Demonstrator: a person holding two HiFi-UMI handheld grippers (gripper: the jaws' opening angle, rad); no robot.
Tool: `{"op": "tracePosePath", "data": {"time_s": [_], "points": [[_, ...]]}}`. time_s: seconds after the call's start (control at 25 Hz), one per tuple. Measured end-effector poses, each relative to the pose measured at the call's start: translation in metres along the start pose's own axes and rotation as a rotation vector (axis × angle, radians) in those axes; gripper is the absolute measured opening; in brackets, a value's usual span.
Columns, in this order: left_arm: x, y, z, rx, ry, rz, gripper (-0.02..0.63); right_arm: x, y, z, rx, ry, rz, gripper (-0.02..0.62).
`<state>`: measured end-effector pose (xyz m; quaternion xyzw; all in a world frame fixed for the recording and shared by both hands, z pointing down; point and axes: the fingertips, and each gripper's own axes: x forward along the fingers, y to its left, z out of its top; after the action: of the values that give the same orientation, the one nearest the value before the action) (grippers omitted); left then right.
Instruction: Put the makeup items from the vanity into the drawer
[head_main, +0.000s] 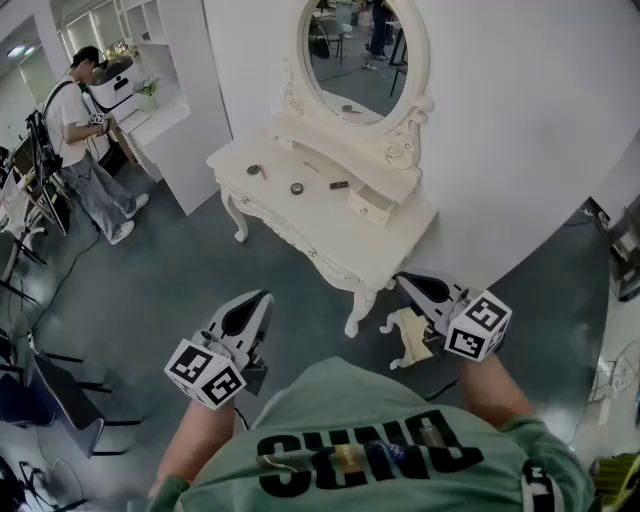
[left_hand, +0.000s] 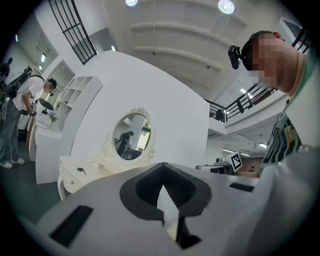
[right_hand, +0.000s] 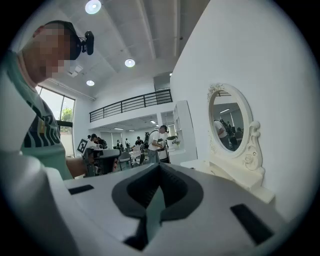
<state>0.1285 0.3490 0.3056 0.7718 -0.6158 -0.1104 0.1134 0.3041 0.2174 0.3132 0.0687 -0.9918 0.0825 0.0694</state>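
The white vanity (head_main: 385, 250) with its oval mirror (head_main: 362, 55) stands against the wall ahead, well beyond both grippers. On its top lie three small makeup items: a dark one (head_main: 256, 170) at the left, a round one (head_main: 297, 188) and a dark stick (head_main: 339, 184). A small drawer (head_main: 371, 205) juts from the raised shelf. My left gripper (head_main: 255, 300) is held low at the left, shut and empty. My right gripper (head_main: 408, 282) is near the vanity's near corner, also shut and empty. The vanity (left_hand: 75, 172) shows far off in the left gripper view.
A person (head_main: 85, 150) stands at a white shelving unit (head_main: 150, 60) to the far left. Dark chairs (head_main: 50, 400) stand at the lower left. Grey floor lies between me and the vanity. The mirror (right_hand: 230, 120) shows at the right in the right gripper view.
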Motion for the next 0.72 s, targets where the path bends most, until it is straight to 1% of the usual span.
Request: {"op": "tracePosePath", "data": {"time_s": [0.56, 0.72], "points": [[0.016, -0.006, 0.001, 0.01, -0.005, 0.019, 0.008, -0.002, -0.016, 0.003, -0.004, 0.002, 0.026, 0.009], [0.026, -0.011, 0.003, 0.024, -0.004, 0.031, 0.008, -0.005, -0.026, 0.005, -0.004, -0.011, 0.02, 0.01]]}}
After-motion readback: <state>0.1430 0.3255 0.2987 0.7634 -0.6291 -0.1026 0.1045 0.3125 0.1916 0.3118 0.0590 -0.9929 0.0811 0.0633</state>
